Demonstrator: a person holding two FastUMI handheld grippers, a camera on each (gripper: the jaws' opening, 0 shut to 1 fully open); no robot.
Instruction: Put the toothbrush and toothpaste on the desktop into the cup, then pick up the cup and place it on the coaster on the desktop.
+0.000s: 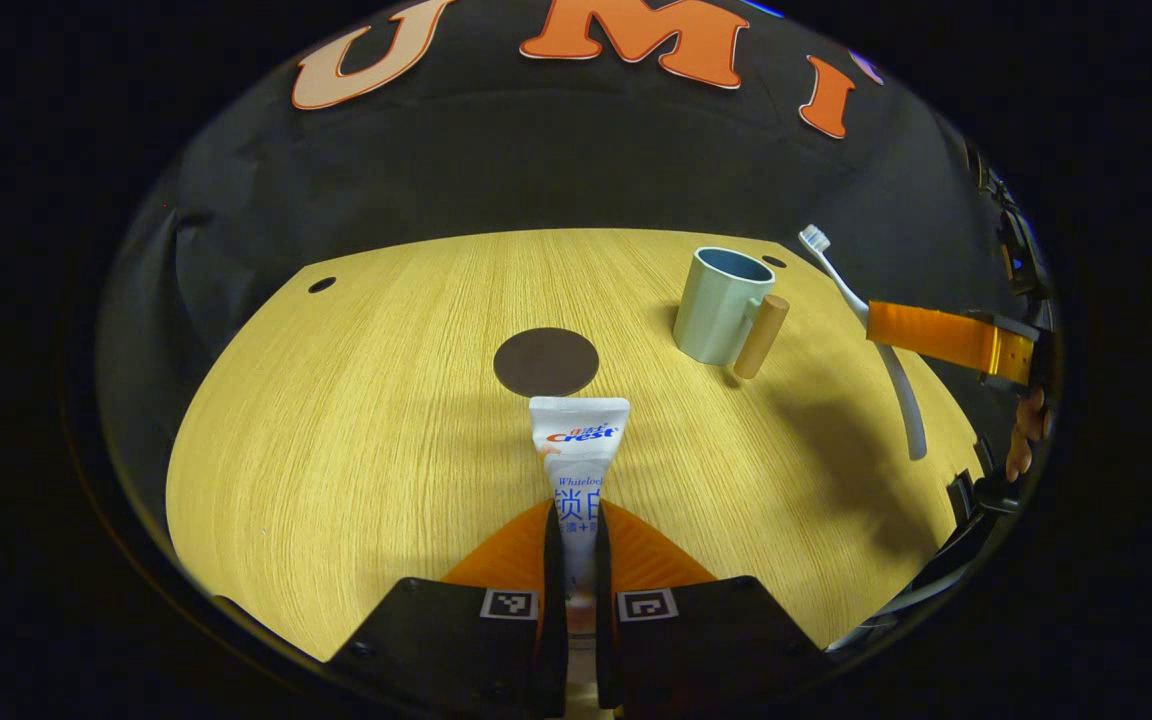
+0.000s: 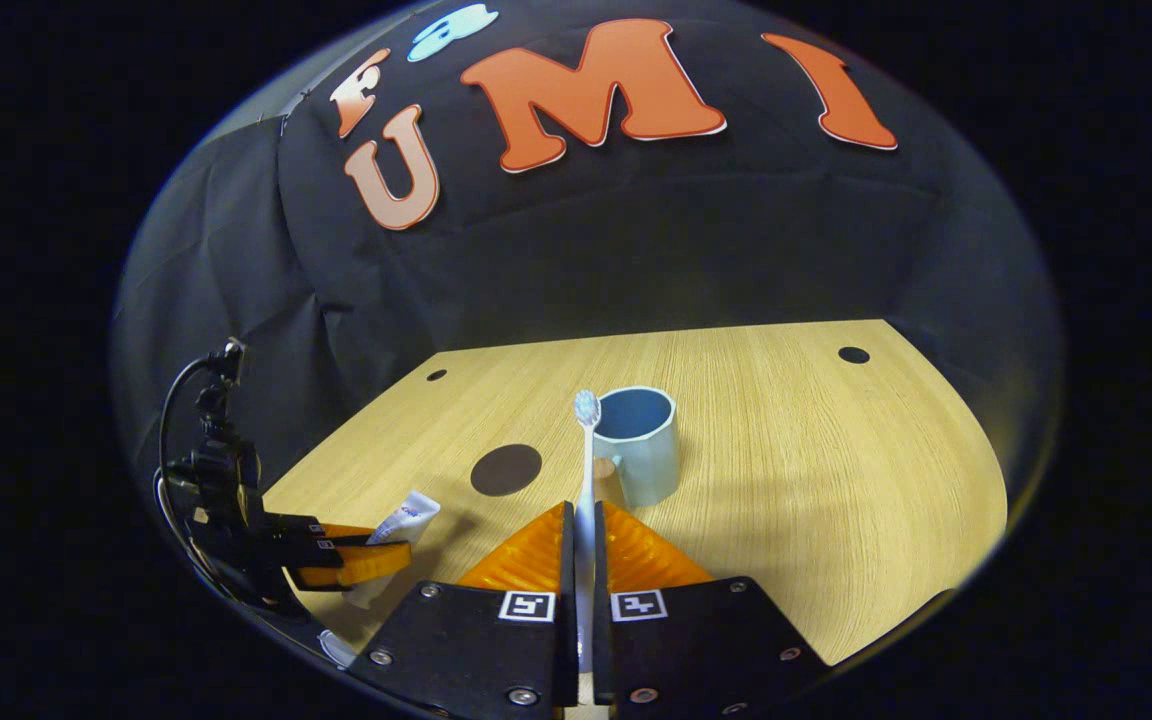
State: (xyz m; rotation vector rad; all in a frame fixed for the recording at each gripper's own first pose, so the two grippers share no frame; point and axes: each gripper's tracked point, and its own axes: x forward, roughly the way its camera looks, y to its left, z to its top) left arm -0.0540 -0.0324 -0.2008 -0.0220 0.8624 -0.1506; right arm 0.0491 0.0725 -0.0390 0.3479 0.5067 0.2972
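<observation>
Our left gripper [image 1: 576, 545] has both fingers pressed against the toothpaste [image 1: 576, 455], a white tube that points straight ahead toward twelve o'clock in the left gripper view, its flat crimped end foremost and raised above the desktop [image 1: 356, 430]. Just past that end, still at twelve o'clock, lies the coaster [image 1: 546, 361], a dark round disc flat on the wood. At about one o'clock stands the cup [image 1: 719, 304], pale green outside and blue inside, upright, with a wooden handle on its right side.

Our right gripper [image 2: 584, 540] is clamped on the toothbrush [image 2: 586, 470], whose white handle runs up between the fingers with the bristle head at twelve o'clock in the right gripper view. The head sits just left of the cup's rim as we see it; we cannot tell whether it is over the opening. In the left gripper view, the right gripper shows at three o'clock with the toothbrush slanting up toward the cup.
</observation>
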